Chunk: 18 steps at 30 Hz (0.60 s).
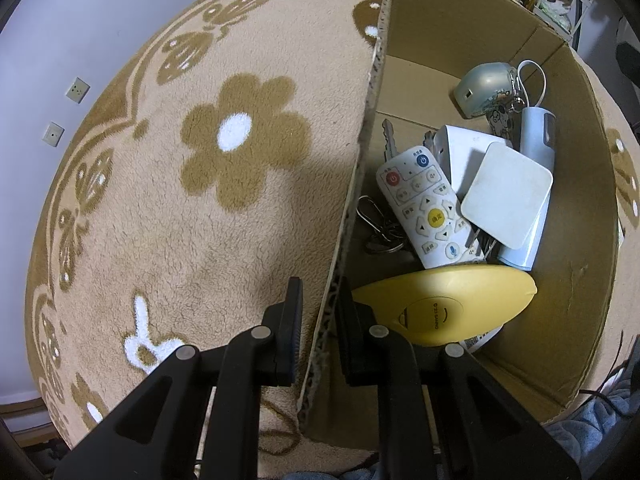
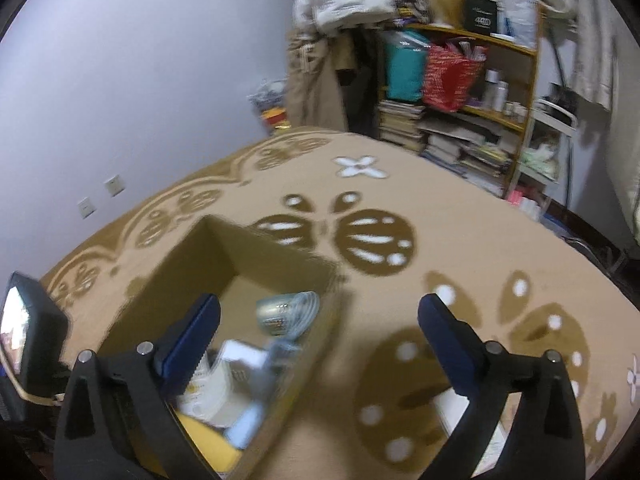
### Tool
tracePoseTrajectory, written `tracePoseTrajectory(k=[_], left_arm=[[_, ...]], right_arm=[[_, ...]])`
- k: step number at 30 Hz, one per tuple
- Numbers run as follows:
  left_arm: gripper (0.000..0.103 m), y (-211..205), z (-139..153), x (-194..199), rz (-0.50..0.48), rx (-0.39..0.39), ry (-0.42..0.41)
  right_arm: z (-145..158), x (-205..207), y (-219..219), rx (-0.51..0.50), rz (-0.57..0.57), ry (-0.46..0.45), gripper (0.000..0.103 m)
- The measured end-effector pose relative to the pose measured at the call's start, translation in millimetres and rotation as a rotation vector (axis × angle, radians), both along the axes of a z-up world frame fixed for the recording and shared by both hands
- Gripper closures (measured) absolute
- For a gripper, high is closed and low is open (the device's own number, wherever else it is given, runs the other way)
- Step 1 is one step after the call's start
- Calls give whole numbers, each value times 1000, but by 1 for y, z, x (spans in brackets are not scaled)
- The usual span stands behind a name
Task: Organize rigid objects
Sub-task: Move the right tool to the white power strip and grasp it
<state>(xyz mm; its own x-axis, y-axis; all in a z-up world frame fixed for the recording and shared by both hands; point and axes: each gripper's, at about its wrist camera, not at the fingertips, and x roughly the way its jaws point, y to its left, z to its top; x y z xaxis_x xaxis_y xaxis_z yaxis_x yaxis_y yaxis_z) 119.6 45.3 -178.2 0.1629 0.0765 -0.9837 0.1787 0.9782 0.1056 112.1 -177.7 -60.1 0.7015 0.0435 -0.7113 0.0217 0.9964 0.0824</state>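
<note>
Blurring hides most contents of the cardboard box [image 2: 192,276] below the right claw [image 2: 320,336].

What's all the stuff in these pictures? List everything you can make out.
cardboard box: one, brown, on the blanket
remote control: one, white, in the box
flat square device: one, white, overlapping the remote
oval yellow gadget: one, nearest end of the box
keys: grey, by the box wall
blanket: one, beige with brown flowers
bookshelf: one, wooden, cluttered, at the back
left gripper: black, clamped on the box wall
right gripper: black, blue pads, open and empty
</note>
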Motion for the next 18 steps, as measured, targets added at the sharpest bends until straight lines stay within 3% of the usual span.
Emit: tracePoseTrajectory(k=[7,18], left_arm=[[87,0,0,0,-1,6,0],[87,-2,0,0,-1,11,-1]], right_arm=[[-27,2,-57,-8,-148,50,0],[-85,-11,-97,-27,-266,210,0]])
